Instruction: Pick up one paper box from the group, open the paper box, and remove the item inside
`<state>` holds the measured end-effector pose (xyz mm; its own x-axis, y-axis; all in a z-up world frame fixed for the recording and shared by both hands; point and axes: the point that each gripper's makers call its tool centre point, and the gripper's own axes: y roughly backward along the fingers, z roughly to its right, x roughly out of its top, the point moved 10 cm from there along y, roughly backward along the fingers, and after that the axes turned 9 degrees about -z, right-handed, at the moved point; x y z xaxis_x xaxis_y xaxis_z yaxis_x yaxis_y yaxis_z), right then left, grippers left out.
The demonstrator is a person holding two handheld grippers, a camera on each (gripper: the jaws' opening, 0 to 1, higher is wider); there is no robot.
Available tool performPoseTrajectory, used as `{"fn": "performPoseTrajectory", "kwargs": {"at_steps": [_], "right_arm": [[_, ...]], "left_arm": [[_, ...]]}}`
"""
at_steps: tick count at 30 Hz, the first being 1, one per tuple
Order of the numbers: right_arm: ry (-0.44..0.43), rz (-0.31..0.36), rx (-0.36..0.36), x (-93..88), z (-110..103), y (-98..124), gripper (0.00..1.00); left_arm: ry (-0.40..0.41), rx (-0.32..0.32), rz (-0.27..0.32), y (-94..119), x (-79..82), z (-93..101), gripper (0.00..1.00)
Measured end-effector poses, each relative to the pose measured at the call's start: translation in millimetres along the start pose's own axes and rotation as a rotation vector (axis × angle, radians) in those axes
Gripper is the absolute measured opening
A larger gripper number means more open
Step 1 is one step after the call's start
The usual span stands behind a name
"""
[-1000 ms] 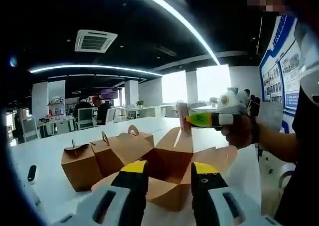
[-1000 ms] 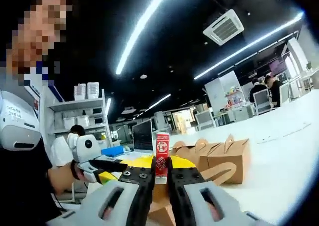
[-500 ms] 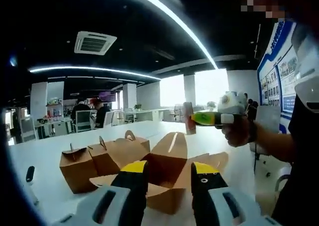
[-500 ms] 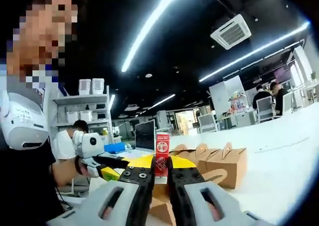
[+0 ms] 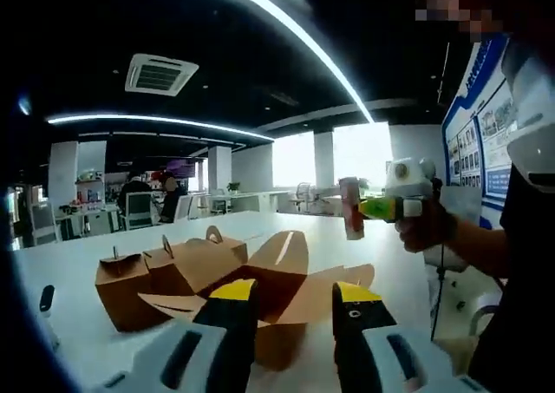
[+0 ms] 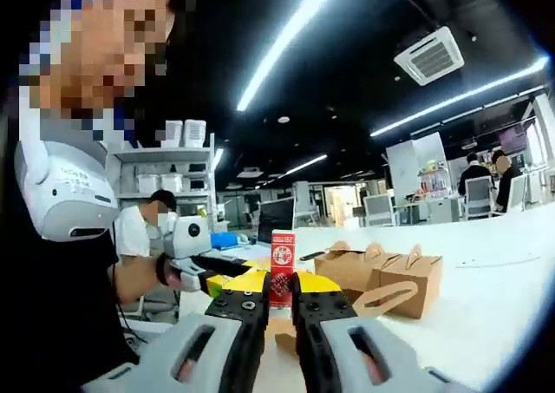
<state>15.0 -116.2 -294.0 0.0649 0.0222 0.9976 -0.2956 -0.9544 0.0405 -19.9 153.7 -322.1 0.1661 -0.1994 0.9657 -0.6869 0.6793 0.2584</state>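
Right tool (image 6: 279, 299) clamps small red carton (image 6: 282, 267) above opened paper box (image 5: 277, 298); left tool (image 5: 295, 302) agape, empty. Removal done; next, set carton on surface (image 6: 494, 280).

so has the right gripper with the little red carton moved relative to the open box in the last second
Yes. In the left gripper view the right gripper and red carton have shifted right, away from the open box flap.

Opened paper box (image 5: 286, 280) on white table (image 5: 69, 276), closed boxes (image 5: 165, 271) beside it
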Motion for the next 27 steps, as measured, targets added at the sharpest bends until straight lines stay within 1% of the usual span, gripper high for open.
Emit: {"fn": "performPoseTrajectory", "kwargs": {"at_steps": [5,8,10,11,13,14,16,17,18,20,22,24,27], "right_arm": [[0.046,-0.013,0.046,0.1,-15.5,5.2,0.12],[0.107,-0.039,0.081,-0.4,-25.2,5.3,0.12],[0.165,-0.101,0.083,-3.3,-28.7,2.8,0.12],[0.206,-0.163,0.076,-5.7,-30.0,0.0,0.12],[0.279,-0.241,0.091,-8.5,-36.2,-5.4,0.12],[0.304,-0.266,0.102,-9.5,-38.9,-7.1,0.12],[0.392,-0.394,0.134,-16.5,-48.3,-14.5,0.12],[0.436,-0.435,0.133,-18.8,-50.2,-17.1,0.12],[0.488,-0.514,0.139,-24.6,-53.8,-22.6,0.12],[0.547,-0.592,0.146,-31.3,-57.5,-30.9,0.12],[0.6,-0.647,0.159,-37.2,-59.8,-39.0,0.12],[0.625,-0.67,0.156,-39.7,-59.8,-45.1,0.12],[0.666,-0.693,0.152,-38.8,-60.9,-51.4,0.12]], "left_arm": [[0.02,0.008,0.007,2.9,-2.7,1.9,0.36],[0.018,0.01,0.009,4.7,-3.1,3.4,0.36],[0.019,0.014,0.014,6.0,-2.3,3.7,0.36],[0.019,0.015,0.016,6.3,-2.0,3.8,0.36],[0.019,0.018,0.021,6.9,-1.5,3.9,0.36],[0.019,0.019,0.022,7.1,-1.6,3.9,0.36],[0.02,0.019,0.025,7.1,-2.6,3.8,0.36],[0.022,0.02,0.026,7.0,-3.5,3.5,0.36],[0.026,0.021,0.025,6.9,-4.4,3.1,0.36],[0.034,0.023,0.02,7.1,-6.2,2.3,0.36],[0.037,0.024,0.019,7.4,-7.0,1.9,0.36],[0.041,0.02,0.018,7.5,-6.8,2.1,0.36],[0.043,0.011,0.02,9.6,-2.8,2.3,0.36]]}}
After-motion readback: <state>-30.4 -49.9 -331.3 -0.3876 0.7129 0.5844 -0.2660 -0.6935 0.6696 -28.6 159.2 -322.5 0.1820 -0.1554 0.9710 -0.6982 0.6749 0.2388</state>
